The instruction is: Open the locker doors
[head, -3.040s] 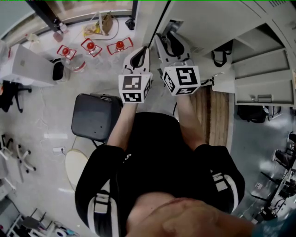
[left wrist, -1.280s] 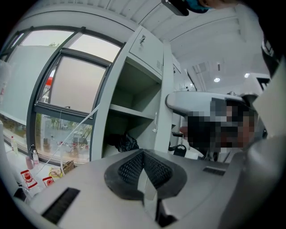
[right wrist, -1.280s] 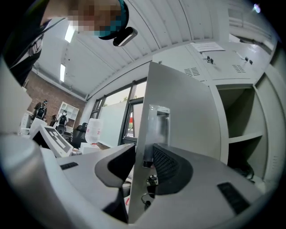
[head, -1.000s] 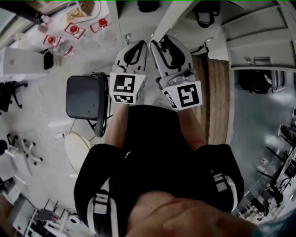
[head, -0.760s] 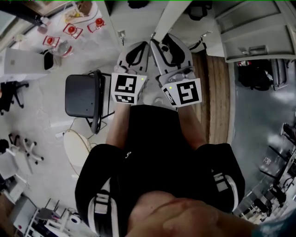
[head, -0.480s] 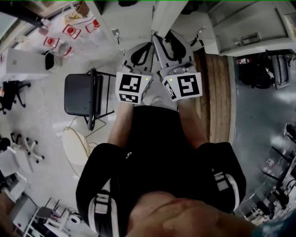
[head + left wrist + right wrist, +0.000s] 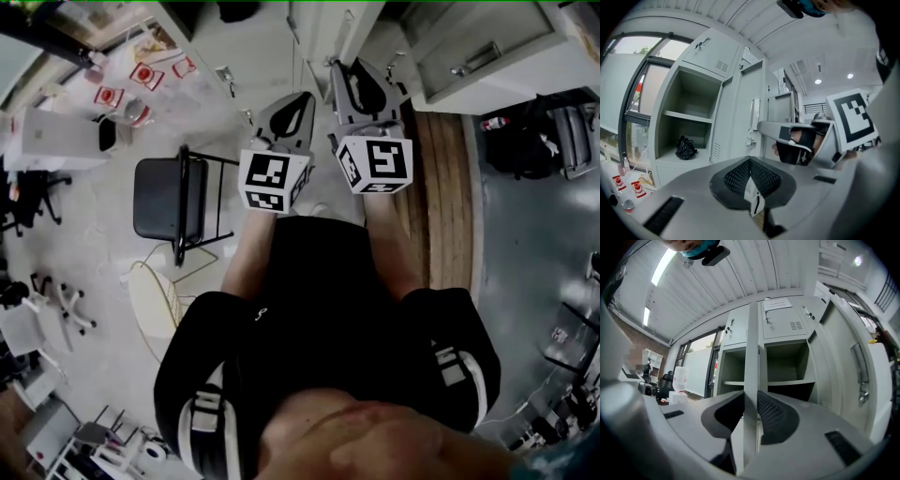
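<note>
A black folding chair (image 7: 169, 202) stands on the pale floor (image 7: 94, 234), a round whitish disc (image 7: 152, 302) just beside it and red-and-white packs (image 7: 145, 73) lying well apart from it toward the floor's far corner. A strip of wooden planking (image 7: 445, 187) runs along the floor's opposite edge, with a black bag (image 7: 520, 150) near it. A crumpled black thing (image 7: 686, 146) lies on a shelf (image 7: 665, 160), and a large pale water bottle (image 7: 679, 376) stands far off.
</note>
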